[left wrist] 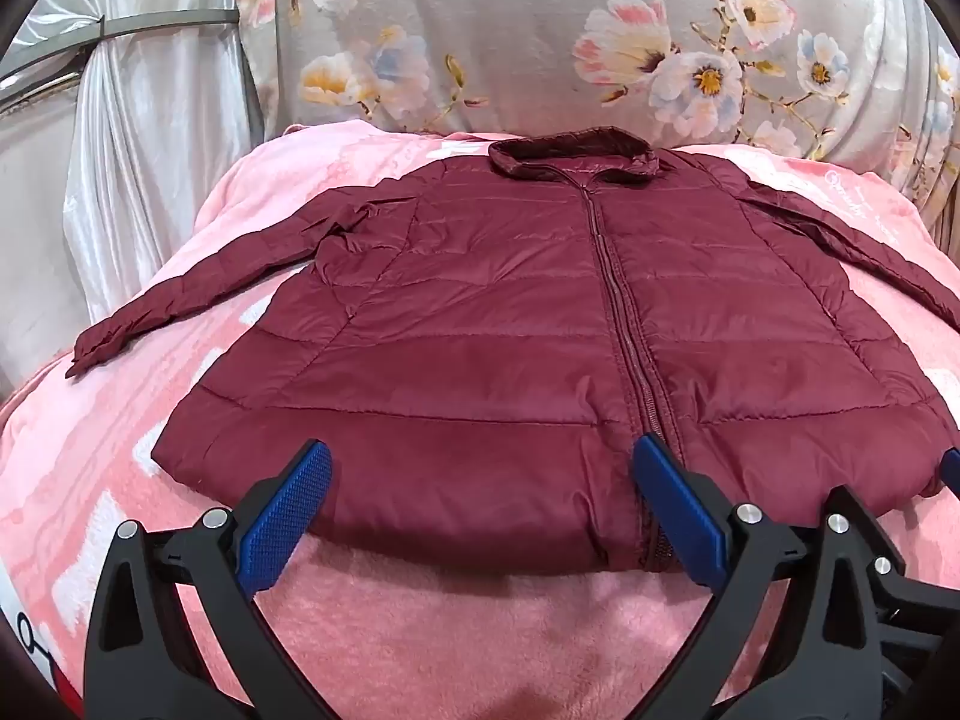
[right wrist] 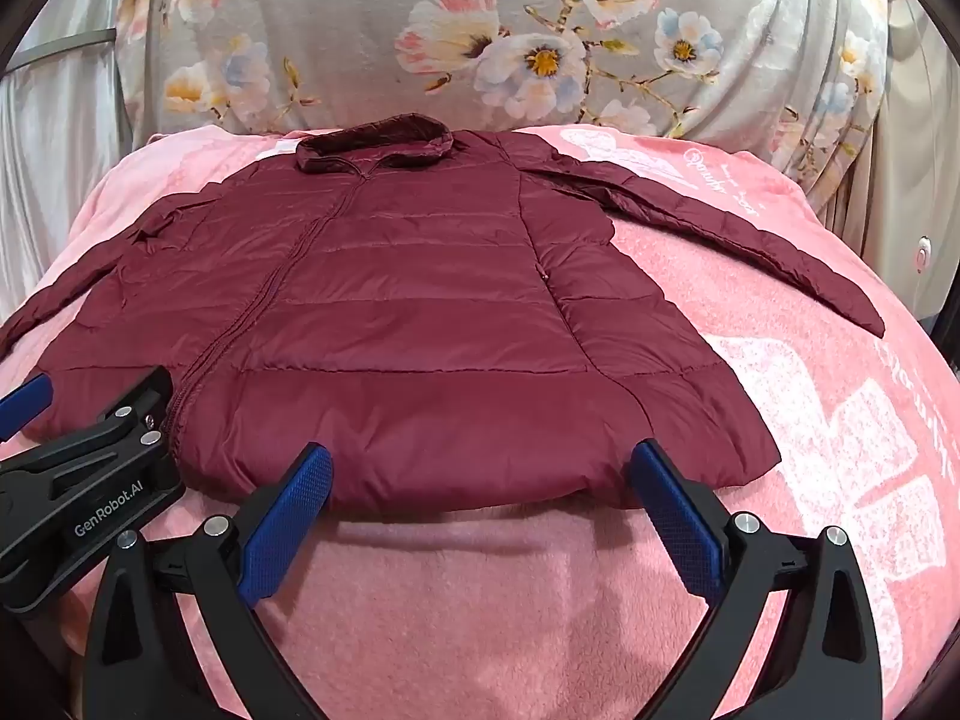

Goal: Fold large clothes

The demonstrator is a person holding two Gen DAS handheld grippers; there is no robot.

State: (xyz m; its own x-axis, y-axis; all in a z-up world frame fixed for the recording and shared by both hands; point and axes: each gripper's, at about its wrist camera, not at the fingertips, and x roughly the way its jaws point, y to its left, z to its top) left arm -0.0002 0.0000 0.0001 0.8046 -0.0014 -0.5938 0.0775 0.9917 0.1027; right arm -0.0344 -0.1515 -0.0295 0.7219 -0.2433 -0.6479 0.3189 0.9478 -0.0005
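While the pink fleece blanket [left wrist: 420, 630] stays loose under it, dragging could bunch both layers. Maroon quilted puffer jacket [left wrist: 540, 324] lies flat, zipped, collar at 12 o'clock, hem at 6. Slick shell may slip from a shallow pinch. Left gripper [left wrist: 480, 498] and right gripper [right wrist: 480, 498]: jaws wide, empty, at the hem.

Both wrist views low and close at the jacket [left wrist: 480, 312] hem, facing its collar, left view beside right, sharing the whole jacket front
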